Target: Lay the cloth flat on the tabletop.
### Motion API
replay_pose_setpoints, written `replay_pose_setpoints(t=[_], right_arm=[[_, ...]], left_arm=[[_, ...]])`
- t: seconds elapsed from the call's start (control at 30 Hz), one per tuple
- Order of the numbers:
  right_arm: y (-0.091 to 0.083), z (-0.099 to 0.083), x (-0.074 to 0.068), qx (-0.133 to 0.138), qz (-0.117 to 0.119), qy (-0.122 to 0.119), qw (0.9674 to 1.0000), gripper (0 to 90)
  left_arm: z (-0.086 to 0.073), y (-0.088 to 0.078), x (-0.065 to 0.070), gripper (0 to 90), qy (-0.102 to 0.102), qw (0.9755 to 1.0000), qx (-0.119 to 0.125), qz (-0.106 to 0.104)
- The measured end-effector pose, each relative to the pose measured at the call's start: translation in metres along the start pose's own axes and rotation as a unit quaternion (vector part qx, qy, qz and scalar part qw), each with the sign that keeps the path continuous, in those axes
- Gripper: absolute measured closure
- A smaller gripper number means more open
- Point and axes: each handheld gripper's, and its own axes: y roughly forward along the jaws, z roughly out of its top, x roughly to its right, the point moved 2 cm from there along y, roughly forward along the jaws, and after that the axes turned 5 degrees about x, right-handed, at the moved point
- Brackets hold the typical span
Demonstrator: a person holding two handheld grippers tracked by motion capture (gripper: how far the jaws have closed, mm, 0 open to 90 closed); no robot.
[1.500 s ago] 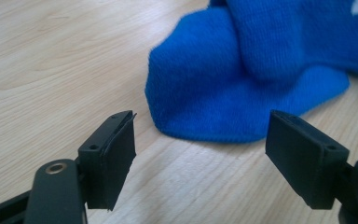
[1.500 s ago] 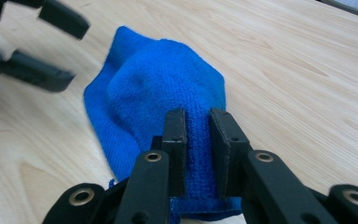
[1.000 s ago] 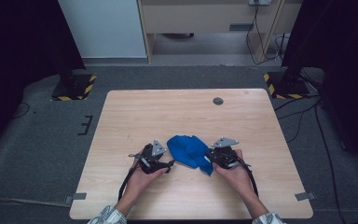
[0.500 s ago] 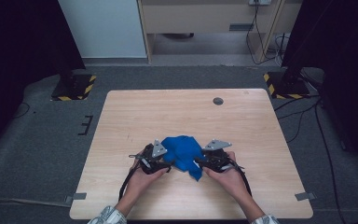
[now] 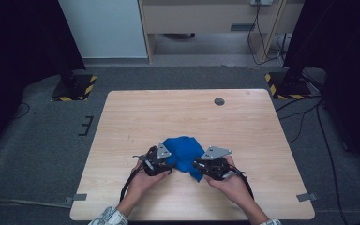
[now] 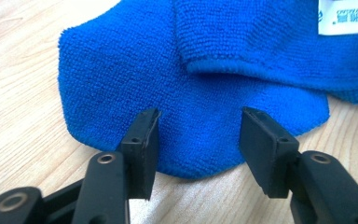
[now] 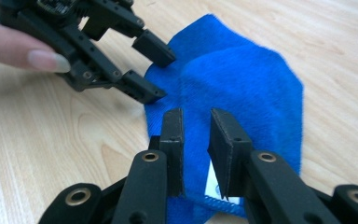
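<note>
The blue cloth [image 5: 184,153] lies rumpled on the bench [image 5: 136,112] between the two grippers, partly doubled over on itself, its white label [image 6: 346,17] showing on the upper fold beyond the left jaws.

The left gripper [image 6: 199,135] stands half open with the cloth's near edge lying flat between and just ahead of its jaws. The pads straddle that edge without pressing it, and the jaws have just been closing, so this looks like a set-up to pinch the lower layer. Keeping low against the bench would let the pads slide around a single thickness.

The right gripper [image 7: 196,140] faces it from the other side, its jaws narrowed to a small gap, also just closing. Whether cloth is pinched in that gap I cannot tell. Beyond its jaws the folded cloth spreads toward the left gripper, probably so both ends can be drawn or folded together.
</note>
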Motion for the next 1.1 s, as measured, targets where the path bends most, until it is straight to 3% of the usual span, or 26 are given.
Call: replay_pose_setpoints(t=[0.2, 0.37, 0.57, 0.6, 0.67, 0.87, 1.1], right_arm=[[0.007, -0.006, -0.004, -0.017, 0.018, -0.003, 0.9997, 61.7], [0.012, -0.011, -0.008, -0.032, 0.028, -0.014, 0.9990, 59.0], [0.018, -0.018, -0.008, -0.064, 0.029, -0.025, 0.9972, 75.1], [0.018, -0.018, -0.006, -0.069, 0.029, -0.024, 0.9969, 82.9], [0.017, -0.018, -0.004, -0.066, 0.022, -0.023, 0.9973, 88.6], [0.007, -0.010, 0.006, -0.038, 0.003, -0.006, 0.9993, 89.1], [-0.014, -0.006, 0.037, -0.004, -0.049, 0.025, 0.9985, 89.1]], left_arm=[[-0.001, 0.001, 0.000, 54.1, -0.004, 0.9999, -0.003, -0.014], [-0.001, 0.001, 0.001, 62.7, -0.004, 0.9997, -0.003, -0.024], [-0.001, 0.001, 0.003, 70.6, 0.003, 0.9994, -0.003, -0.035], [-0.001, 0.001, 0.003, 71.5, 0.003, 0.9993, -0.002, -0.038], [-0.001, 0.001, 0.003, 72.2, 0.004, 0.9992, -0.002, -0.039], [0.000, 0.000, 0.001, 73.1, 0.009, 0.9997, -0.006, -0.024], [-0.001, 0.000, -0.002, 71.7, 0.003, 0.9997, -0.005, -0.025]])
